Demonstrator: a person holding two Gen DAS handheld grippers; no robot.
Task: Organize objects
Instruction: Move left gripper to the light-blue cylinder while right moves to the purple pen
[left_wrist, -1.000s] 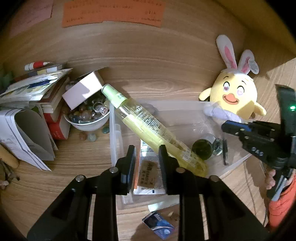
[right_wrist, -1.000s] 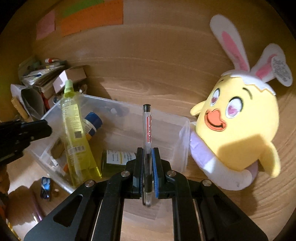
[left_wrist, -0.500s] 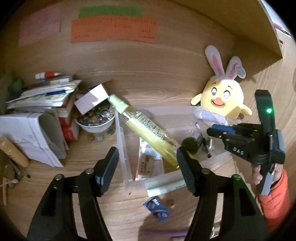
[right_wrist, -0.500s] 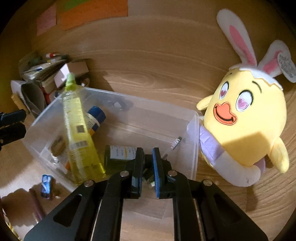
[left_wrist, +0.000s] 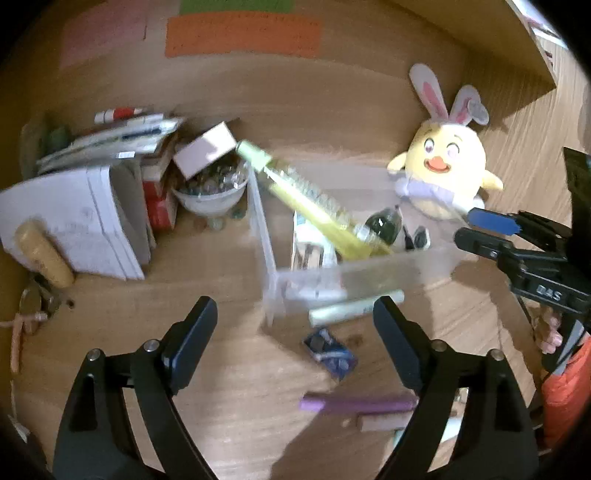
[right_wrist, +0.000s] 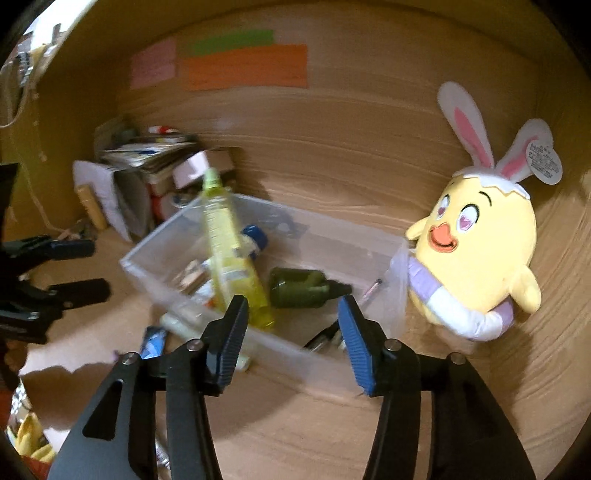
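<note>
Right gripper (right_wrist: 293, 332): wide open now, nothing between the pads; shut on a pen 1.0 s ago, shut and empty-looking 0.5 s ago. Pulled back from the clear bin (right_wrist: 280, 343), poised above its near wall.
Pen (right_wrist: 371, 290): now inside the bin, leaning at the end wall nearest the plush chick (right_wrist: 476, 251). Release judged complete.
Left gripper (left_wrist: 295, 332): wide open too, empty; nearly closed 1.0 s ago, part open 0.5 s ago. Raised and drawn back from the bin, hovering over bare desk (left_wrist: 129, 295) in front of it.

Contents of bin, outward from the near wall: yellow spray bottle (right_wrist: 231, 251) slanted across, cap end propped on the far rim; dark green bottle (right_wrist: 303, 288) lying beside its base; blue-capped tube (right_wrist: 255, 236) and flat packets behind. Unchanged in placement across the three samples.

Still outside the bin, on the desk in front of it: pale tube (left_wrist: 356, 308) touching the near wall, blue packet (left_wrist: 330, 354) just beyond, purple stick (left_wrist: 358, 402) nearer the left gripper, one more small item beside that, too blurred to name. Bowl of beads (left_wrist: 210, 188), small box and stack of papers (left_wrist: 77, 218) to the far left of the bin; untouched.

Meaning for task: one item fewer loose; both grippers free. Next pick probably the pale tube or the blue packet, closest to the left gripper. Frames motion-blurred; fine detail unreliable.
</note>
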